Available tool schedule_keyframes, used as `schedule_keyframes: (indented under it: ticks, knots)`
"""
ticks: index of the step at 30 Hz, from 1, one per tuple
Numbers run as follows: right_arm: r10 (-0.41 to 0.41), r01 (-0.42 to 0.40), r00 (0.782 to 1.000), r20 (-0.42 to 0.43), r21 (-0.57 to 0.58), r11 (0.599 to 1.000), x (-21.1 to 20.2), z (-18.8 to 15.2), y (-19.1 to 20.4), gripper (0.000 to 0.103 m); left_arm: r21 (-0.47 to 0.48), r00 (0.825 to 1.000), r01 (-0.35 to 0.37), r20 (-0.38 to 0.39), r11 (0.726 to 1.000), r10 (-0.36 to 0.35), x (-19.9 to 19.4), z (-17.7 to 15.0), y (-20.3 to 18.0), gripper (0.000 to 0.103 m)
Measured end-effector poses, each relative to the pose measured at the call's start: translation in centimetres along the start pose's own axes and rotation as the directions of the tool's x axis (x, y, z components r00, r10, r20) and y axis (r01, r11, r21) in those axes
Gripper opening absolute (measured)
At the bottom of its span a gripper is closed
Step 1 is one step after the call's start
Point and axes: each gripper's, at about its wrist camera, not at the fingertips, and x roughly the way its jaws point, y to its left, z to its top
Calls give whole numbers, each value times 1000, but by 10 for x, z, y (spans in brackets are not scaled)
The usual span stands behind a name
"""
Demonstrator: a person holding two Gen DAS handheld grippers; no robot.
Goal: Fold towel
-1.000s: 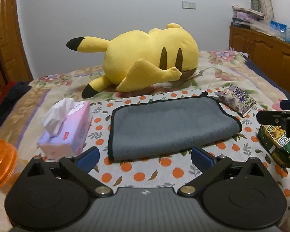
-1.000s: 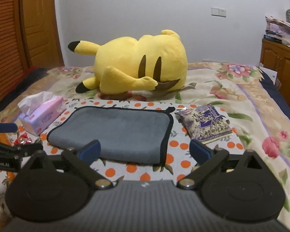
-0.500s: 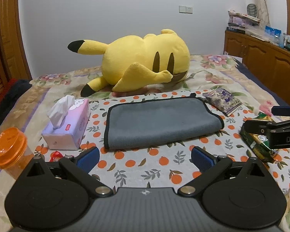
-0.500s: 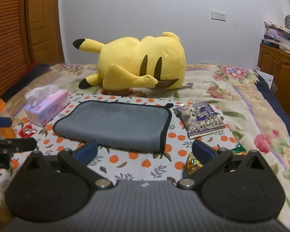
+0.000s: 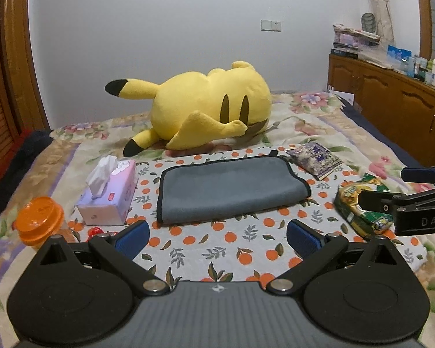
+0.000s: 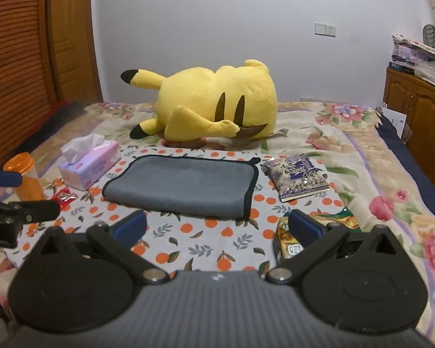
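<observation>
Both tongs hover level over the bed, spread wide and empty: left tongs (image 5: 217, 239), right tongs (image 6: 217, 229), folded grey towel (image 5: 229, 188) ahead.

towel (image 5: 229, 190) ctr on cloth (image 5: 217, 249) | tissue box (image 5: 108, 194) L | snack bag (image 5: 314, 159) R | plush (image 5: 208, 113) behind

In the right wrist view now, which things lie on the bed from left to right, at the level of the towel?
Orange container → red wrapper → tissue box → grey towel → purple snack packet.
</observation>
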Motion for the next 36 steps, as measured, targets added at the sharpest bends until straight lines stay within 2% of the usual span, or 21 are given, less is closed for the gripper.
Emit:
schedule_keyframes:
  ticks: [4, 25, 36]
  knots:
    - [5, -5, 1000, -1, 18, 1000, -16, -1, -2, 103, 8, 1000, -22, 7, 1000, 22, -19, 0, -4, 103]
    - [-11, 11, 999, 34, -1, 1000, -82, -22, -3, 103, 21, 1000, -12, 10, 1000, 12, -87, -37, -16, 103]
    - [13, -14, 999, 35, 13, 1000, -100, -38, 9, 103, 1, 1000, -20, -16, 1000, 20, -99, -65, -11, 103]
